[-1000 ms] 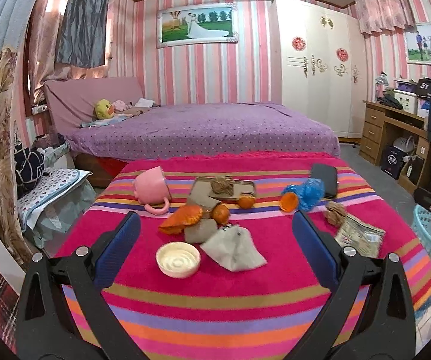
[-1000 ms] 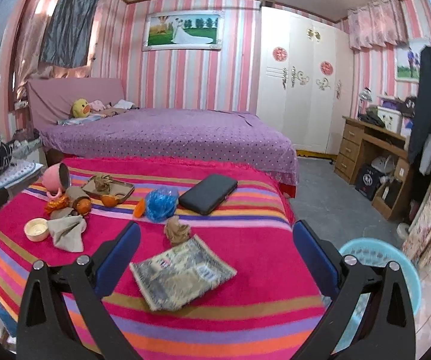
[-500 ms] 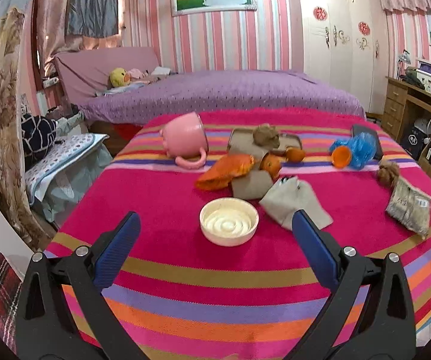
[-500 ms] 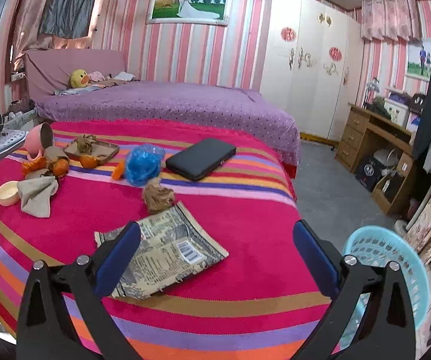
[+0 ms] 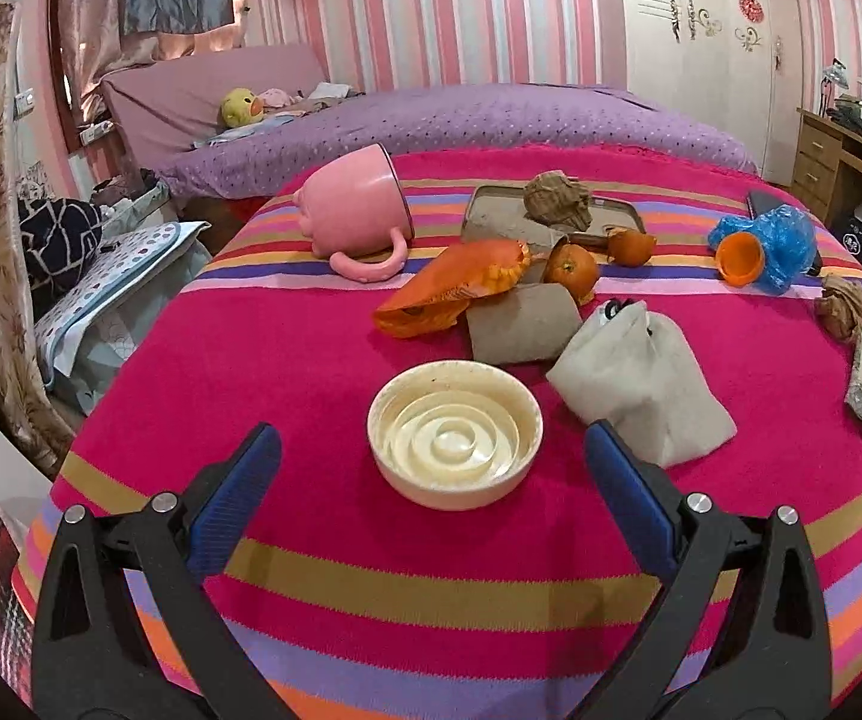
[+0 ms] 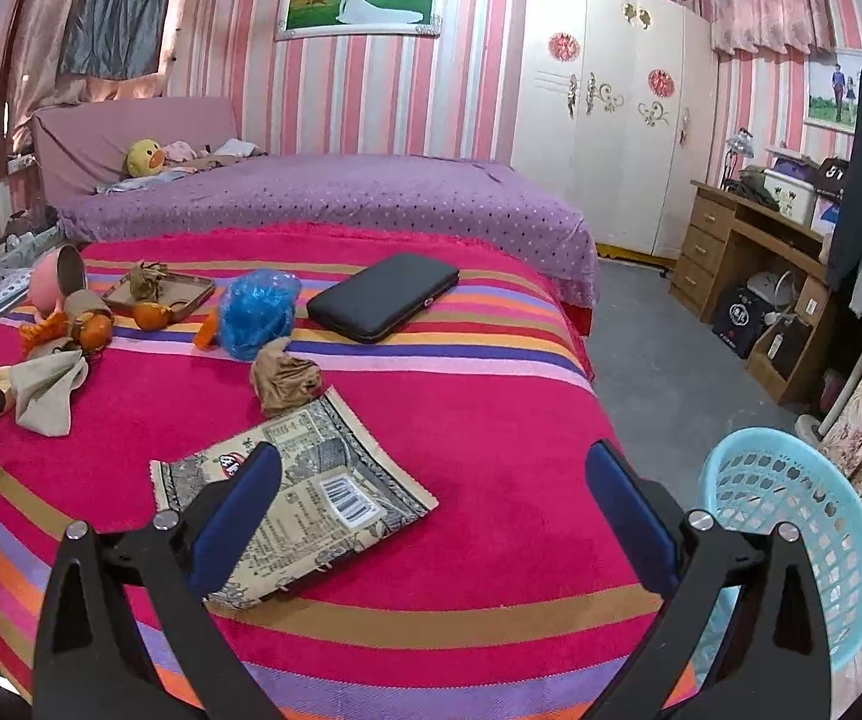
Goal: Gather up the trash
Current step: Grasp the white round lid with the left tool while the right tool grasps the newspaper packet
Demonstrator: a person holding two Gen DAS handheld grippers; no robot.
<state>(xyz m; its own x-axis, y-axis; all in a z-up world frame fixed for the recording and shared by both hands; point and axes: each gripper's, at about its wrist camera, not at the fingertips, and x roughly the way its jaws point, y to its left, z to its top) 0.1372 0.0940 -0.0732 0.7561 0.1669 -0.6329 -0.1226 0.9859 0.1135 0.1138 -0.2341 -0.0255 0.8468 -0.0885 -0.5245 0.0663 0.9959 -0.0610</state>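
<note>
My left gripper (image 5: 431, 468) is open and empty, its jaws either side of a cream plastic lid (image 5: 454, 441) on the striped cloth. Beyond it lie a grey crumpled bag (image 5: 640, 384), a brown paper piece (image 5: 523, 327), an orange wrapper (image 5: 454, 288), orange peels (image 5: 571, 267) and a crumpled brown paper ball (image 5: 553, 201) on a tray. My right gripper (image 6: 431, 486) is open and empty above a flat printed snack packet (image 6: 305, 498). A brown paper wad (image 6: 284, 381) and a blue plastic bag (image 6: 257, 312) lie beyond it.
A light blue basket (image 6: 790, 540) stands on the floor at the table's right edge. A pink mug (image 5: 359, 210) lies on its side at the back left. A black case (image 6: 383, 303) lies at the back. A purple bed (image 6: 323, 198) stands behind the table.
Both grippers have moved forward and lower over the table. The left now brackets the cream lid; the right now hangs over the snack packet. Both stay open.
</note>
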